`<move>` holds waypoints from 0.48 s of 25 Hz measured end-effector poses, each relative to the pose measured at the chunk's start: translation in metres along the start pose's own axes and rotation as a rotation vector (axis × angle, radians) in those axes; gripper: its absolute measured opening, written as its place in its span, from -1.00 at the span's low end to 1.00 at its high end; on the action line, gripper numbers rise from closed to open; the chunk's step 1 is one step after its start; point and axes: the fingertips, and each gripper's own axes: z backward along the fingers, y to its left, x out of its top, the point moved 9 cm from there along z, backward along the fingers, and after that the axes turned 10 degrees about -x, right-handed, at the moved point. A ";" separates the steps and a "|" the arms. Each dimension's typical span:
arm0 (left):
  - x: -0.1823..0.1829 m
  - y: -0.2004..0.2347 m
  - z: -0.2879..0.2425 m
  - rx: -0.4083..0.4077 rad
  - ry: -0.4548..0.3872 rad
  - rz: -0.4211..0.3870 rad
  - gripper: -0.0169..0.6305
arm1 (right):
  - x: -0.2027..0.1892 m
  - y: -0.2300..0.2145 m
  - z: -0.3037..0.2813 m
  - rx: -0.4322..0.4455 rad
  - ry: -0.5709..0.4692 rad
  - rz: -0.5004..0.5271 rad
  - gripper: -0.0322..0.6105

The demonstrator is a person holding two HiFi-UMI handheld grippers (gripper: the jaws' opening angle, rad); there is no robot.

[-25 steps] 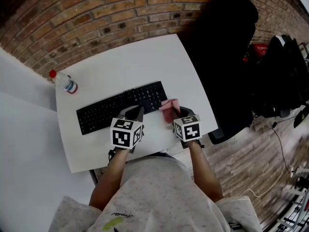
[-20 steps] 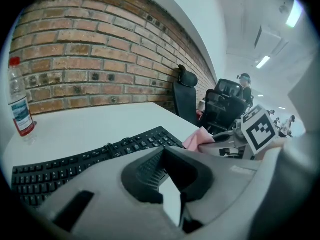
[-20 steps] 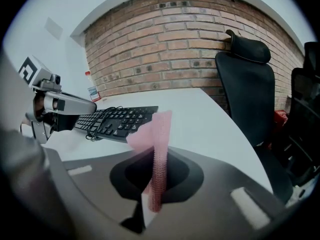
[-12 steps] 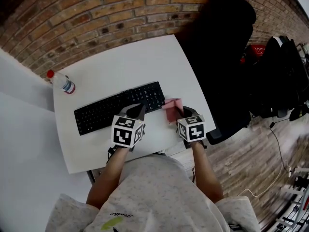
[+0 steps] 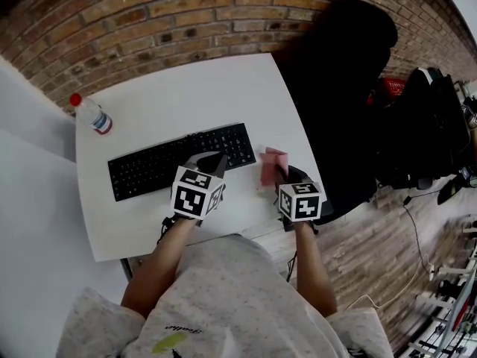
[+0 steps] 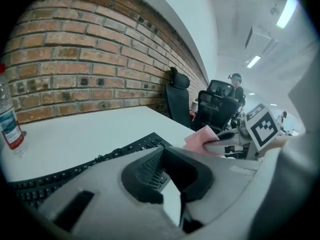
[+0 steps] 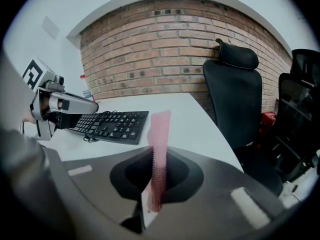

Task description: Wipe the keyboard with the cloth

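A black keyboard lies across the white table. My left gripper hovers over its front edge, right of the middle, jaws shut on nothing; in the left gripper view the left gripper has the keys just beyond it. My right gripper is off the keyboard's right end, shut on a pink cloth. In the right gripper view the cloth stands upright, pinched in the right gripper, with the keyboard to its left.
A clear plastic bottle with a red cap stands at the table's far left corner. A black office chair is close to the table's right edge. Brick wall runs behind the table. More chairs and bags lie at the right.
My right gripper has carried the cloth a little to the right, away from the keyboard's right end. The left gripper has stayed at the keyboard's front edge.
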 end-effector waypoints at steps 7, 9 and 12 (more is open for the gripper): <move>-0.001 0.004 0.001 0.008 -0.003 0.018 -0.96 | 0.010 0.009 -0.007 0.021 -0.006 0.013 -0.82; -0.001 0.005 0.002 0.017 -0.007 0.022 -0.97 | 0.014 0.012 -0.011 0.037 -0.008 0.019 -0.82; -0.002 0.009 0.005 0.035 -0.015 0.031 -0.96 | 0.021 0.017 -0.019 0.063 -0.014 0.029 -0.82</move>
